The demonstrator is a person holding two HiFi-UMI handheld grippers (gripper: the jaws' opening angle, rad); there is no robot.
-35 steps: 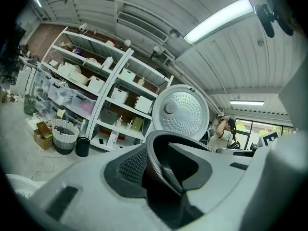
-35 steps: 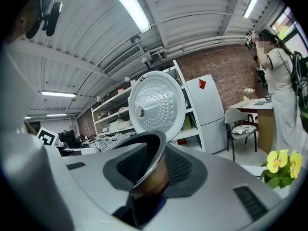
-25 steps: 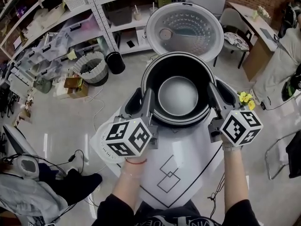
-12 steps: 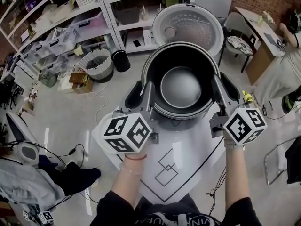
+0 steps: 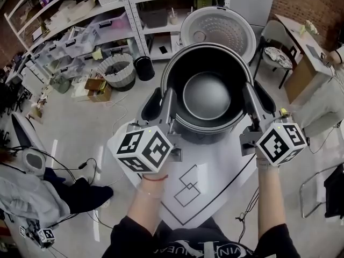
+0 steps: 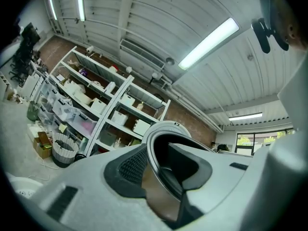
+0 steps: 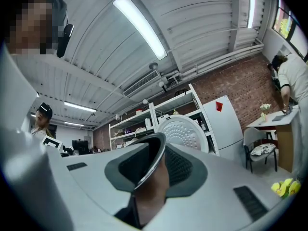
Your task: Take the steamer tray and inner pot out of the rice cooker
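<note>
— Two grippers, one pot: where does the left gripper [image 5: 161,102] stand?

— At the left side of the inner pot [image 5: 207,63]. Its jaws are partly apart and clamped on the pot's rim [image 6: 153,150]. One ribbed pad [image 6: 131,167] lies against the outside wall, and the other jaw reaches inside.

— And the right gripper [image 5: 257,98]?

— Opposite, on the right side of the rim. Its jaws have just been closing. The rim stands between them, pressed from both sides, so it has hold of the pot too.

— Where is the pot itself?

— Between the two grippers, upright with its mouth up. It is in front of the cooker's raised lid [image 5: 217,30] and above the white sheet [image 5: 188,198] on the table. I cannot tell whether its bottom is clear of the cooker body.
</note>
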